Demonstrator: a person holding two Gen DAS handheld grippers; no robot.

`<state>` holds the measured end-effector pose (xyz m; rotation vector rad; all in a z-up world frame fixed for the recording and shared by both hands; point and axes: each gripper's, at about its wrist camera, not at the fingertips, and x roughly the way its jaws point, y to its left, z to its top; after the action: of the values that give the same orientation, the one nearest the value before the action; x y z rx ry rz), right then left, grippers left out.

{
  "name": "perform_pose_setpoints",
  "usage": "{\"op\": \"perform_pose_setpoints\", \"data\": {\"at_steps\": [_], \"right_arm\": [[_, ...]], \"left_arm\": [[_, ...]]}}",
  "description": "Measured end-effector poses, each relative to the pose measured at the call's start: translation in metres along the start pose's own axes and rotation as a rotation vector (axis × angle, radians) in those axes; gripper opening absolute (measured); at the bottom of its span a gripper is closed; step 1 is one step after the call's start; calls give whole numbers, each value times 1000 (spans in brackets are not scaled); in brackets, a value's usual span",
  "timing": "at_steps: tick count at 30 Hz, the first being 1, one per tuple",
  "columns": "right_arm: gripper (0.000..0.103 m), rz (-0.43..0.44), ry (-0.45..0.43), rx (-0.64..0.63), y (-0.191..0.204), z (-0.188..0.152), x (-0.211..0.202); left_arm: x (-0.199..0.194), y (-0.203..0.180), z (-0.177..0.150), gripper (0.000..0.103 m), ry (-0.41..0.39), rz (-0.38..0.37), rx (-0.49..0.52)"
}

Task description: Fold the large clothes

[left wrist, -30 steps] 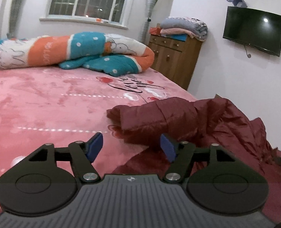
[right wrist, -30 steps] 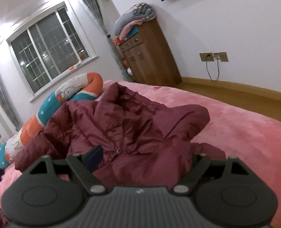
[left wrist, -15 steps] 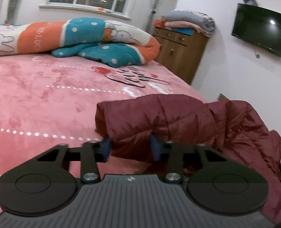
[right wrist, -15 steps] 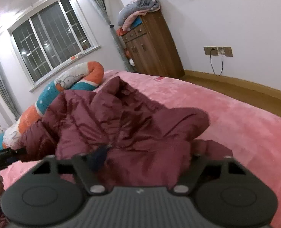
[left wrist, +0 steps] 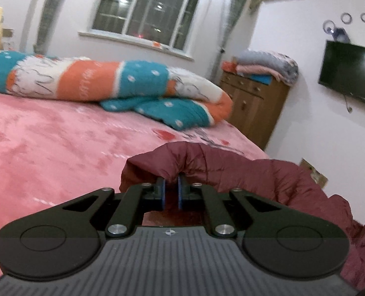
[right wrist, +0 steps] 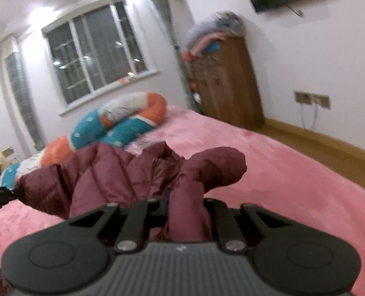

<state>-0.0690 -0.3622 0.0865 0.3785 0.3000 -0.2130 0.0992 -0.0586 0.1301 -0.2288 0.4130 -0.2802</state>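
A maroon puffer jacket (left wrist: 244, 172) lies crumpled on the pink bed (left wrist: 46, 148). My left gripper (left wrist: 171, 185) is shut on the end of one jacket sleeve and holds it lifted off the bed. In the right wrist view the jacket (right wrist: 123, 172) spreads across the bed (right wrist: 293, 185), and my right gripper (right wrist: 186, 204) is shut on a bunched fold of it, the fabric filling the space between the fingers. The left gripper's tip (right wrist: 0, 194) shows at the left edge of that view, holding the sleeve end.
A rolled orange, teal and white quilt (left wrist: 108, 83) lies along the head of the bed under the window. A wooden dresser (left wrist: 253, 108) with folded blankets stands by the bed's right side. A TV (left wrist: 350, 76) hangs on the wall. Wooden floor (right wrist: 330, 145) lies right of the bed.
My left gripper reached the sleeve end, shut on it and lifted it. My right gripper closed on a fold of the jacket and raised it; both views tilted upward.
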Motion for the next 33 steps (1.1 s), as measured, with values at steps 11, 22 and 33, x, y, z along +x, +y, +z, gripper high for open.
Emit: {"op": "perform_pose_setpoints", "data": {"at_steps": [11,22,33], "right_arm": [[6,224,-126,-147,115,54,64],[7,280,-71,-277,211,32,192],[44,201,83,-309,218,-15,223]], "left_arm": [[-64,95,44,8,-161,206,-31],[-98,192,39,8,-185,462,-19],[-91,217,-12,12,-79,481,-100]]}}
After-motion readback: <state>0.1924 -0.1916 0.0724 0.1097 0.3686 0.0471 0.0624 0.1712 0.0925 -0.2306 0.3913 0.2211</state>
